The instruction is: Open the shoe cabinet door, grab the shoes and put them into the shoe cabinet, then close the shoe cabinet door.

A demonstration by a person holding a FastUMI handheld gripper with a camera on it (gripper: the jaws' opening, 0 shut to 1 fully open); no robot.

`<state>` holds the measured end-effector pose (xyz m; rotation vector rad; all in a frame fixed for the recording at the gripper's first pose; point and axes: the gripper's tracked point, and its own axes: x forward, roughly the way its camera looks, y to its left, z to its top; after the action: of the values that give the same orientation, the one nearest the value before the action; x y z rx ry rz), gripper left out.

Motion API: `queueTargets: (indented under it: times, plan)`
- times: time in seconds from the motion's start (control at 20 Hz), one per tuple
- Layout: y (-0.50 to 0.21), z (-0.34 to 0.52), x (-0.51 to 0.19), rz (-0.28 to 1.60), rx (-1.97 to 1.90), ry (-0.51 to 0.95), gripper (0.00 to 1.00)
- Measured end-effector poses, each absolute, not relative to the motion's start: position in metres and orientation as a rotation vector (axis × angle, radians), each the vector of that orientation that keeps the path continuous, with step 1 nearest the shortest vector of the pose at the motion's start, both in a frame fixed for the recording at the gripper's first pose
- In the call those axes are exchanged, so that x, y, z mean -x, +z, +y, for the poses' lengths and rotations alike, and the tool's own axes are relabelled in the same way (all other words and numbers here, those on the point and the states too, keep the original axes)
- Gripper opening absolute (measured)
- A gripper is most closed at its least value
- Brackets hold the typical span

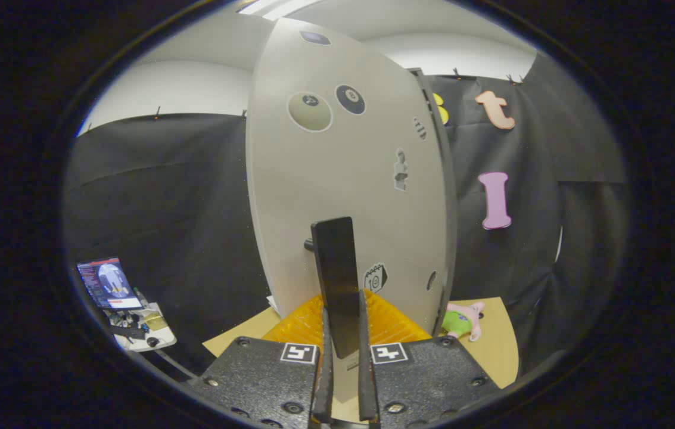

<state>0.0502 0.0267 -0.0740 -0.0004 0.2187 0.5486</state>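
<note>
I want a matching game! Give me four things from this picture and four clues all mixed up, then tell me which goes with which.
Things:
1. handle
2. mat
3. plush toy
4. laptop

Clues:
A. orange, ribbed, under the cabinet door
B. pink and green, lying on the table right of the door
C. black bar, between the fingers
D. screen lit, on a small side table to the left

Pairs: 1-C, 2-A, 3-B, 4-D

The gripper has both fingers closed on the handle of the white door.
</note>
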Motion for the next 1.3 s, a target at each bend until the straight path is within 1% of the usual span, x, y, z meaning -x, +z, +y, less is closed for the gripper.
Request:
queueTargets:
  times: [0.3,0.35,0.4,0.45,0.5,0.55,0.6,0.65,0.75,0.8,0.95,1.0,1.1,1.15,1.3]
  plan:
    - [-0.061,-0.041,-0.066,0.194,0.0,0.314,0.17]
    - [-0.057,-0.059,-0.068,0.167,0.022,0.251,0.16]
    - [-0.049,-0.076,-0.073,0.13,0.057,0.219,0.13]
    - [-0.054,-0.081,-0.073,0.144,0.064,0.252,0.1]
    - [-0.053,-0.081,-0.074,0.13,0.053,0.26,0.11]
    - [-0.053,-0.078,-0.072,0.124,0.05,0.279,0.2]
    - [-0.053,-0.081,-0.07,0.115,0.059,0.283,0.25]
    - [-0.048,-0.083,-0.068,0.094,0.076,0.275,0.28]
    - [-0.042,-0.083,-0.057,0.062,0.095,0.248,0.29]
    - [-0.038,-0.083,-0.046,0.044,0.099,0.24,0.32]
    - [-0.033,-0.08,-0.023,-0.005,0.148,0.219,0.5]
    - [-0.036,-0.073,-0.013,-0.017,0.159,0.241,0.55]
    - [-0.044,-0.05,0.004,-0.044,0.167,0.29,0.86]
    - [-0.046,-0.044,0.014,-0.054,0.15,0.272,1.0]
    - [-0.073,-0.016,0.029,-0.044,0.106,0.281,1.0]
